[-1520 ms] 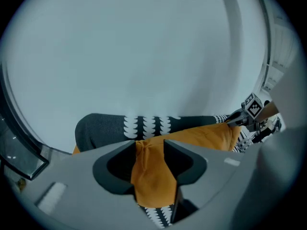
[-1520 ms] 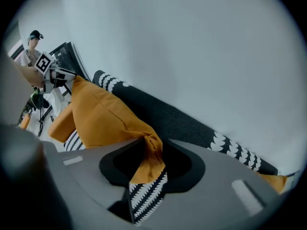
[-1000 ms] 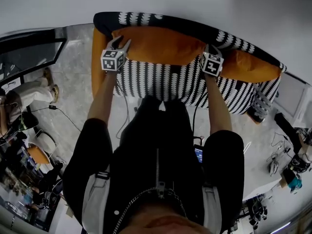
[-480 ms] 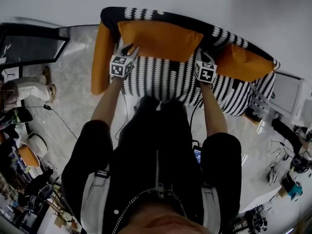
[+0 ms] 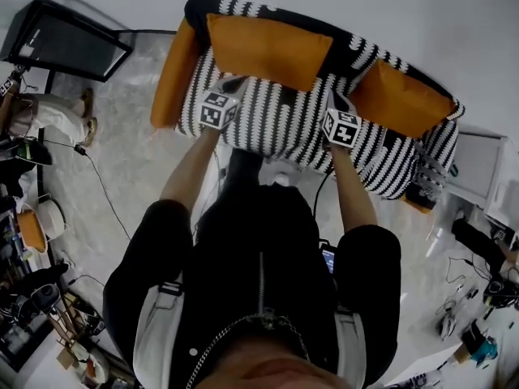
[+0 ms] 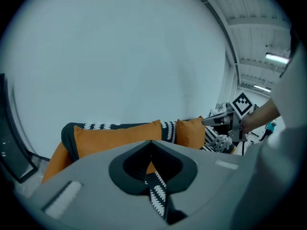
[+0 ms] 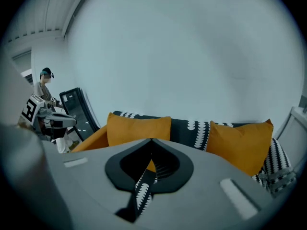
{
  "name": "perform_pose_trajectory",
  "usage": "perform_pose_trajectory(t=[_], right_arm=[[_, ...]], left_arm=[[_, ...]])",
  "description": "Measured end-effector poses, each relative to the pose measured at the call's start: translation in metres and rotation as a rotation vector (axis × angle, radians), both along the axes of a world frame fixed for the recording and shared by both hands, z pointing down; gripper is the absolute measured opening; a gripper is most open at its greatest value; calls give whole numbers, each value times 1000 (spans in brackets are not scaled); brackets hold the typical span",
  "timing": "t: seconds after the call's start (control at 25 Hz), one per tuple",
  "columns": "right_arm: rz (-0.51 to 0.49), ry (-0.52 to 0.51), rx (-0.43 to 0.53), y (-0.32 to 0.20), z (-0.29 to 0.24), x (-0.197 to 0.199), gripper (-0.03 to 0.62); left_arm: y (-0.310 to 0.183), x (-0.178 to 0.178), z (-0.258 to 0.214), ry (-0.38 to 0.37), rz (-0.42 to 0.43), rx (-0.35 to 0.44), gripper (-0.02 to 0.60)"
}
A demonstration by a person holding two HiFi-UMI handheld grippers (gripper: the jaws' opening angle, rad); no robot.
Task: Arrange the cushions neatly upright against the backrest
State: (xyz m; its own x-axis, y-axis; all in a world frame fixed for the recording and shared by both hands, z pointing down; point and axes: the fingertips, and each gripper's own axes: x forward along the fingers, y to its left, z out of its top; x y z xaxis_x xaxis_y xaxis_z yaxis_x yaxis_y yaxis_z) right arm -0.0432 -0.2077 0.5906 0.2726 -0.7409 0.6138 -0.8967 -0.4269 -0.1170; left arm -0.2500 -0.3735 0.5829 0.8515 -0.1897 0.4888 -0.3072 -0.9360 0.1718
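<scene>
The task is being judged as close to done. The wide orange fabric cushion (image 5: 268,51) is being shown standing upright against the black-and-white patterned backrest (image 5: 243,10) of the patterned fabric sofa (image 5: 276,132). The smaller orange square cushion (image 5: 397,100) is propped upright against the same backrest further right, and a stretch of bare backrest is showing between the two. At most a slight squaring-up of the smaller cushion, which is sitting at an angle in the head view, is being judged as left.

The left gripper (image 5: 233,82) is being held over the seat, just clear of the wide cushion. Its jaws have just been closing and are now pressed together with nothing pinched; only a sliver of patterned seat is showing past them. The right gripper (image 5: 336,97) is likewise pressed together and empty, over the seat between the two cushions.

The orange panel (image 5: 170,75) at the sofa's left end cannot be told apart as armrest or third cushion. The seat's front edge is being hidden by the person's arms and body, and the cushions' lower edges are partly covered by the grippers.
</scene>
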Motion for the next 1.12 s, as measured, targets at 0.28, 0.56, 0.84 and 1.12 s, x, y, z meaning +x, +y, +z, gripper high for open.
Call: perform_pose_trajectory(t=[0.28,0.56,0.84,1.12], right_arm=[[5,52,139,97,-58,-34,3],[11,98,233,160,-115,-80,3],[76,137,263,213,-137,-116,2],[85,168,261,254,-142,-168,2]], left_arm=[[124,-8,-64,95,0,81,11],[216,-15,-131,172,67,149,11],[262,-33,-144,196,92,175,11],[300,-71,-146,224,120,168,11]])
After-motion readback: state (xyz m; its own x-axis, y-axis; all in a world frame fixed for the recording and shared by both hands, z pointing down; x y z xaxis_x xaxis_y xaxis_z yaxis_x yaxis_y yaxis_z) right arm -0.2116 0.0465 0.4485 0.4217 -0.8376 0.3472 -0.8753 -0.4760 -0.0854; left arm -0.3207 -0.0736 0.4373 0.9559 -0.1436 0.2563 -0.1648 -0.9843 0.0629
